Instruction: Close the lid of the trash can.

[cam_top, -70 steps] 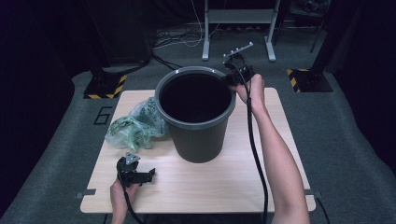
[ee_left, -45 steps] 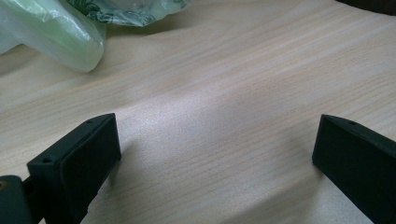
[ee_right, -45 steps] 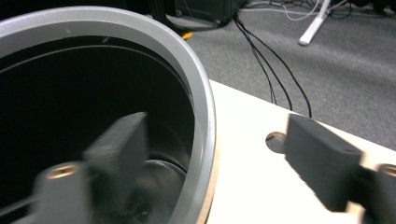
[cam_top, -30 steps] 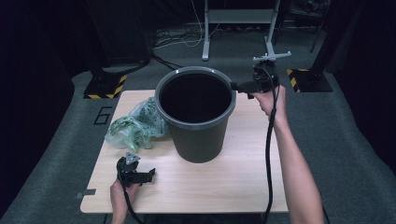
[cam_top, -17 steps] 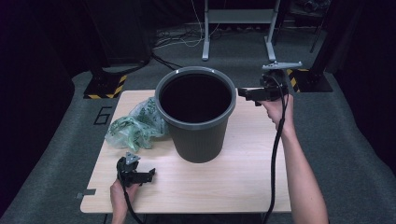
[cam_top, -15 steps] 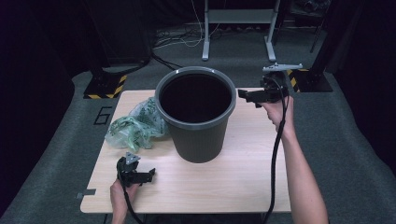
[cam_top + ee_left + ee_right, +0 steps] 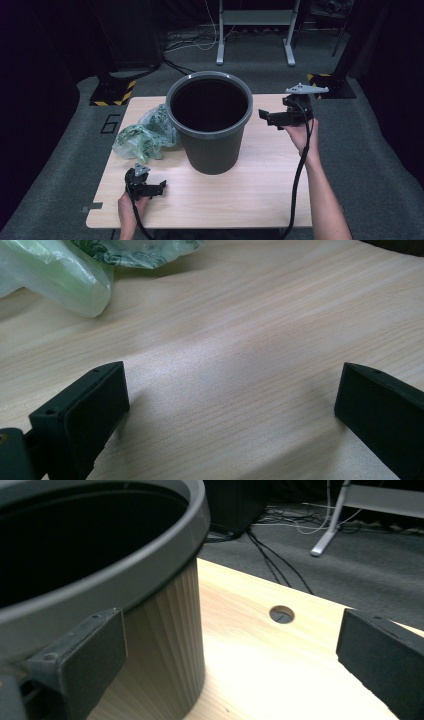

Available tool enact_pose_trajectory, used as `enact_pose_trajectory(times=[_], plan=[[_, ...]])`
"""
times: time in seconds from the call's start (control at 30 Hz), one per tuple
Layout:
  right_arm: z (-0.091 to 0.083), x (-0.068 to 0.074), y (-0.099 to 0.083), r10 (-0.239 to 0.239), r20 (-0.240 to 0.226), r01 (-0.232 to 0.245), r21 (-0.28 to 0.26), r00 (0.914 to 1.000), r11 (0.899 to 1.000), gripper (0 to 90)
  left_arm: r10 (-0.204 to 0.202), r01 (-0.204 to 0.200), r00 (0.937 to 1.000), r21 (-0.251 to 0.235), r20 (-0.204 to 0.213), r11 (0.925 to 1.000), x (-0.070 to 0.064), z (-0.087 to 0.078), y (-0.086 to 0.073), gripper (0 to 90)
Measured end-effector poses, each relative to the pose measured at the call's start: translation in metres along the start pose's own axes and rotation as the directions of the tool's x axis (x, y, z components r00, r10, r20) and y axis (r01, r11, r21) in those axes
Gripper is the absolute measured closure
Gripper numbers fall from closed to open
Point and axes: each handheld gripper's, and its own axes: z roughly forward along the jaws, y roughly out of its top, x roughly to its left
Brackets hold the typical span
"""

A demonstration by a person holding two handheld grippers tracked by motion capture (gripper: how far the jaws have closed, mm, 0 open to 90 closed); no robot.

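Your right gripper (image 7: 264, 117) has pulled away from the bin (image 7: 210, 125): a moment ago its jaws were at the far right of the rim, and now they hang just off the bin's right side, level with the rim and pointing back at it. The jaws are spread wide with nothing between them; in the right gripper view the bin's ribbed wall (image 7: 165, 630) sits close ahead, and past it a round cable hole (image 7: 282, 614) in the table (image 7: 260, 175). That release suggests the bin is placed where you want it, upright and empty near the table's middle.

Your left gripper (image 7: 159, 188) has not moved. It rests on the wood in front of the bin and to its left, jaws also spread and empty, aimed along the tabletop.

The crumpled green bag (image 7: 142, 137) lies against the bin's left side, and in the left gripper view a fold of it (image 7: 60, 275) shows beyond the jaws, apart from them. With the bin freed, the bag looks like your next pick, probably to line the bin.
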Motion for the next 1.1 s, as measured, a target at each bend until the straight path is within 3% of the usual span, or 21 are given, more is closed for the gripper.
enact_pose_trajectory(times=[0.27,0.43,0.57,0.67,0.73,0.87,1.1], plan=[[-0.006,0.002,-0.037,-0.025,0.04,0.024,0.018,0.9989,1.0,0.0,0.0,0.0,1.0,0.0,0.0,1.0,0.0,0.0,0.0,0.8],[-0.007,-0.002,-0.069,-0.016,0.068,0.014,0.033,0.9976,0.999,0.0,0.002,-0.002,1.0,0.001,0.0,1.0,0.0,0.0,0.0,0.8],[-0.004,-0.007,-0.099,0.017,0.081,-0.021,0.056,0.9965,0.998,0.0,0.002,-0.002,1.0,0.0,0.0,1.0,0.0,0.0,0.0,0.8],[0.001,-0.01,-0.128,0.009,0.118,-0.021,0.104,0.993,0.994,0.0,-0.001,0.001,1.0,-0.001,0.0,1.0,0.0,0.0,0.0,0.8],[0.006,-0.013,-0.149,0.04,0.111,-0.054,0.13,0.993,0.99,0.0,-0.001,0.001,1.0,-0.002,-0.001,1.0,0.0,0.0,0.0,0.8],[0.012,-0.017,-0.186,0.055,0.152,-0.08,0.164,0.9868,0.983,0.0,0.001,-0.001,1.0,-0.003,-0.002,1.0,0.0,0.0,0.0,0.8],[0.011,-0.021,-0.226,0.078,0.197,-0.117,0.196,0.9773,0.974,0.0,-0.001,0.001,1.0,-0.003,-0.001,1.0,0.0,0.0,0.0,0.8]])
